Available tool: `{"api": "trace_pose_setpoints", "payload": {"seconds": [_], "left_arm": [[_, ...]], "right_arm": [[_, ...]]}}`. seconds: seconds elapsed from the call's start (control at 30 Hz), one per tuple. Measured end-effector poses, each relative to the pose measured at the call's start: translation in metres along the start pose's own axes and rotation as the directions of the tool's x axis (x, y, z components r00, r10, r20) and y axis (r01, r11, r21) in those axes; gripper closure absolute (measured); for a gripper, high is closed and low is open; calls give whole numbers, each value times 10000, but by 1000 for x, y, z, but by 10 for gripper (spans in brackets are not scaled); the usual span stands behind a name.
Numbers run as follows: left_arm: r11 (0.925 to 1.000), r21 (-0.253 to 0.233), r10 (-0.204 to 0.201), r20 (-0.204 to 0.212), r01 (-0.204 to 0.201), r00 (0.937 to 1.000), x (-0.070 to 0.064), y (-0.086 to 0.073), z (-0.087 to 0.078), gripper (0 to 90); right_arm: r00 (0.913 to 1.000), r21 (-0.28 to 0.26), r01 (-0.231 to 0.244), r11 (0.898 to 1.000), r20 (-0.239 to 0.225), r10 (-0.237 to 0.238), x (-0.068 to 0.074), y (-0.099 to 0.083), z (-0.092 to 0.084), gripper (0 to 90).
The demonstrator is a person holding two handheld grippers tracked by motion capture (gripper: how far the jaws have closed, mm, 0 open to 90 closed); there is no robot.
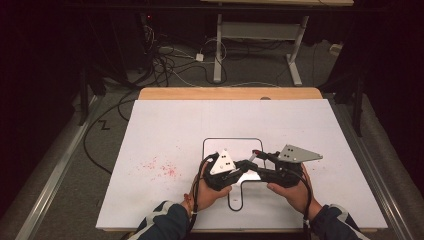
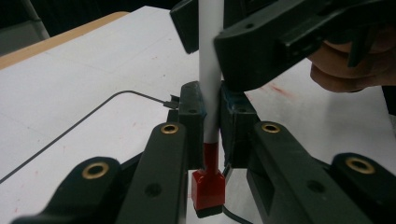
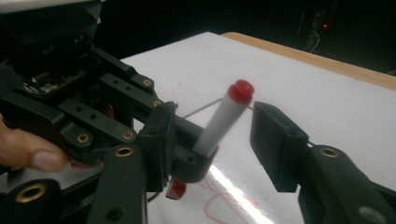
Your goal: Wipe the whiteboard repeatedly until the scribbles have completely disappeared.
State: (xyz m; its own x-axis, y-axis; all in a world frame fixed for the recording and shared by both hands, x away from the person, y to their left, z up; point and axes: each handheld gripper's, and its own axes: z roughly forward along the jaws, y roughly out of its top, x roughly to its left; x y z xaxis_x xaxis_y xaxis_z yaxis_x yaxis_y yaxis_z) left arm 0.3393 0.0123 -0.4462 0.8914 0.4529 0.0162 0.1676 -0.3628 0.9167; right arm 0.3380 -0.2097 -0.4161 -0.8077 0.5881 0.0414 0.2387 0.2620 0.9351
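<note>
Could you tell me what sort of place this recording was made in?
Probably a lab or workshop set up for recording: a white board covers a wooden table, loose cables trail over the floor behind, and another bare desk frame stands in the dark background.

Black gripper point(image 1: 243, 165) w/ brass screws

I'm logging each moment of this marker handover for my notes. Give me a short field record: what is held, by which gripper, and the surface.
held thing: white marker with red ends
left gripper: shut on the marker's lower part
right gripper: jaws either side of the marker, not pressing
surface: white board with red marks
</note>
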Motion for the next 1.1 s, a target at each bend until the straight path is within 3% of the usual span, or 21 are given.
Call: {"api": "trace_pose_setpoints", "payload": {"seconds": [0.07, 0.17, 0.3, 0.33, 0.37, 0.43, 0.5, 0.53, 0.63, 0.7, 0.73, 0.77, 0.87, 0.93, 1.03, 1.1], "left_arm": [[10000, 48, 53, 28, -53, 10000, 0, 0, 1, 786], [9999, 65, 137, 135, -138, 9998, 0, -1, 2, 784], [9996, 271, 49, -142, -45, 9999, 0, -3, 6, 748], [9992, 406, 27, -205, -19, 9998, 2, -3, 6, 605], [9986, 531, -1, -264, 15, 9997, 3, -4, 5, 605], [9970, 771, 63, -587, -18, 9983, 6, -5, 0, 501], [9946, 1004, 377, -957, -280, 9947, 7, -5, -8, 383], [9927, 1108, 601, -1129, -476, 9918, 8, -6, -14, 313], [9878, 1392, 921, -1564, -704, 9834, 12, -10, -36, 264], [9866, 1433, 1032, -1802, -777, 9782, 16, -15, -54, 241], [9852, 1503, 1130, -2058, -827, 9720, 18, -19, -64, 236], [9846, 1600, 1083, -2422, -704, 9641, 19, -23, -75, 230], [9813, 1879, 966, -2943, -415, 9508, 23, -41, -103, 226], [9792, 2024, 817, -3194, -163, 9441, 26, -55, -119, 225], [9762, 2141, 440, -3447, 329, 9377, 30, -71, -136, 221], [9763, 2119, 356, -3616, 449, 9316, 31, -78, -145, 220]], "right_arm": [[9999, -38, 68, 10000, -105, -68, 1, 1, 0, 623], [9999, -135, -94, 9999, -120, 92, 0, 0, -2, 794], [10000, -4, 9, 10000, -59, -9, 1, -1, 0, 810], [9999, 1, 145, 9999, 60, -145, 4, 1, 0, 811], [9999, 1, 145, 9999, 60, -145, 4, 1, 0, 811], [9991, 130, 279, 9995, 310, -283, 4, 3, -1, 811], [9978, 212, 299, 9993, 581, -310, 1, 3, -4, 811], [9955, 386, 271, 9989, 900, -305, -4, 3, -6, 811], [9926, 671, 216, 9975, 1177, -295, -9, 3, -7, 811], [9852, 1037, 470, 9935, 1591, -632, -12, 2, -6, 811], [9809, 1231, 587, 9907, 1771, -802, -13, 2, -5, 812], [9800, 1362, 464, 9896, 1857, -715, -16, 1, -4, 812], [9737, 1582, 334, 9868, 2175, -678, -20, 0, -4, 812], [9646, 1800, 477, 9825, 2473, -921, -21, 2, -5, 812], [9746, 1693, 292, 9851, 2140, -657, -18, 2, -2, 813], [9836, 1598, 203, 9869, 1736, -484, -11, 3, 4, 813]]}}
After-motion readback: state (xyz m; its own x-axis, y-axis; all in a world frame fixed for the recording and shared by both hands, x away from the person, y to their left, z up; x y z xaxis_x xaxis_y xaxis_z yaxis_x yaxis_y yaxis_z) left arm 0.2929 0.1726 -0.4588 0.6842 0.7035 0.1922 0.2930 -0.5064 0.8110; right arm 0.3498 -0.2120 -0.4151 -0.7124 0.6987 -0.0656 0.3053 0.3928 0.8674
